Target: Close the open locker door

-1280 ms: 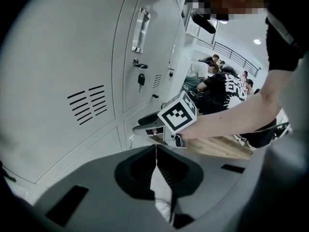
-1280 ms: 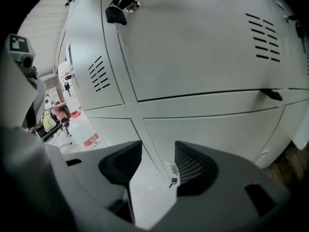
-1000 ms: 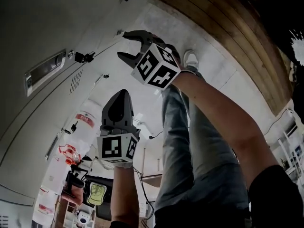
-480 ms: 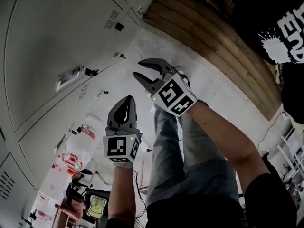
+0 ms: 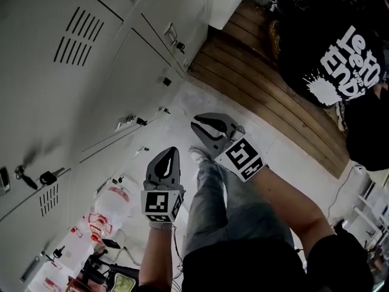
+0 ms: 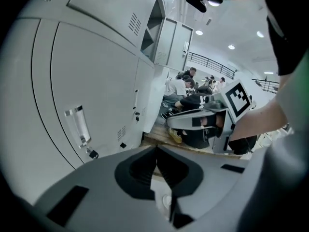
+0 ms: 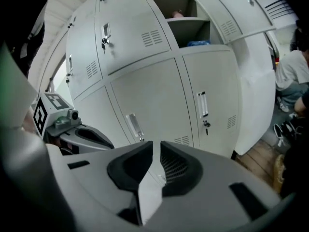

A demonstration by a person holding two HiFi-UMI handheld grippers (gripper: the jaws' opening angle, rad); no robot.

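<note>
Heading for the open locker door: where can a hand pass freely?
Free: the air before the closed lockers, all the way up to the open door. Crowded: past the lockers' end, where people sit.

I see left gripper [image 5: 172, 151] and right gripper [image 5: 195, 124] held near grey lockers [image 5: 36, 90] | right jaws just closed, empty | left jaws together

The head view looks steeply down along the locker doors [image 5: 91, 72] to the wooden floor [image 5: 261, 96]. The left gripper view is close to these doors and looks along the row. The right gripper view faces the same doors frontally, from farther back.
</note>
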